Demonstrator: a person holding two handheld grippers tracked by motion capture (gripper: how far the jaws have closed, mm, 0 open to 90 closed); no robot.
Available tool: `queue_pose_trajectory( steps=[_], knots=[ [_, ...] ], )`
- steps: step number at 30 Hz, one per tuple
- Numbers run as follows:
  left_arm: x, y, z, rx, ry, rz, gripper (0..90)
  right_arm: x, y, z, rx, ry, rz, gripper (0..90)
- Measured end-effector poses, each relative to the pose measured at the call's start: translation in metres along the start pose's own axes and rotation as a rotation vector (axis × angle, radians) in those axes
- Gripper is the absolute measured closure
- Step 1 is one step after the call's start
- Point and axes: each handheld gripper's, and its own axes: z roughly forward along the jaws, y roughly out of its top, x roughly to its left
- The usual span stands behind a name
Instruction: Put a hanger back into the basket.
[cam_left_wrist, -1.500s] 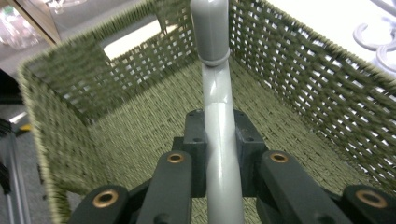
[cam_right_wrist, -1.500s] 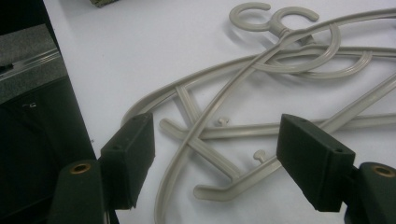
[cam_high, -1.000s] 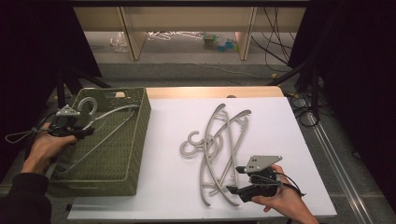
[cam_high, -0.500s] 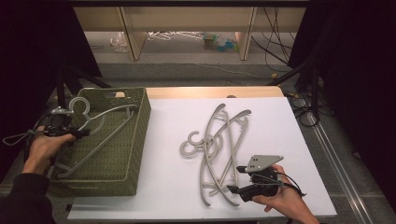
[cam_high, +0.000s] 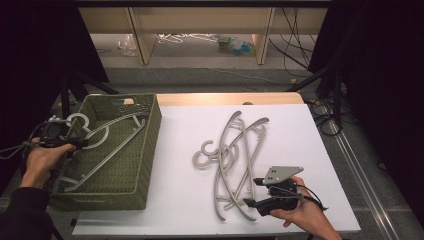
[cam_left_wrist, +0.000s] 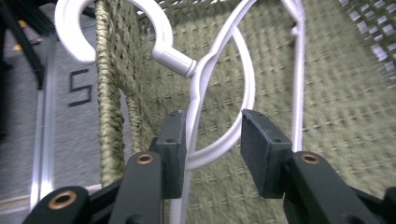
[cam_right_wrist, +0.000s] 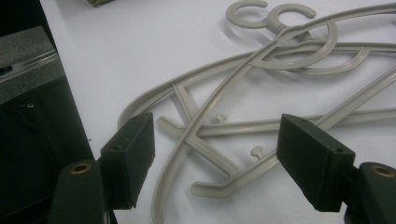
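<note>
Left fingers (cam_left_wrist: 264, 154) have just been opening and stand apart around the hanger (cam_left_wrist: 205, 93), which lies in the woven basket (cam_high: 145, 150), hook over its rim; withdraw without snagging. Right fingers (cam_right_wrist: 130, 158), spread wide, hover over the hanger pile (cam_high: 235, 160) on the worktop (cam_high: 180, 200). Legible: "5" on the floor (cam_left_wrist: 81, 87)

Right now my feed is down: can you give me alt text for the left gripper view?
The left gripper has just been opening, its jaws parted around the neck of a white plastic hanger without pinching it. The hanger lies inside the green woven basket, its hook curling over the basket's rim.
</note>
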Motion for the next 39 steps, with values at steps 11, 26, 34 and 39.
queue_pose_trajectory(
  steps=[11, 26, 34, 39],
  knots=[
    [-0.033, -0.006, -0.05, -0.265, -0.125, -0.048, 40.2, -0.001, -0.001, 0.003, -0.013, -0.004, 0.025, 28.8],
    [-0.166, -0.038, -0.079, -0.514, -0.437, 0.038, 17.9, -0.01, -0.004, 0.002, -0.117, -0.079, 0.141, 24.0],
    [-0.23, -0.062, -0.066, -0.525, -0.541, 0.114, 16.9, -0.007, -0.005, 0.005, -0.12, -0.071, 0.138, 23.9],
    [-0.244, -0.079, -0.056, -0.493, -0.589, 0.093, 16.5, -0.006, -0.005, 0.008, -0.111, -0.069, 0.143, 23.9]
  ],
)
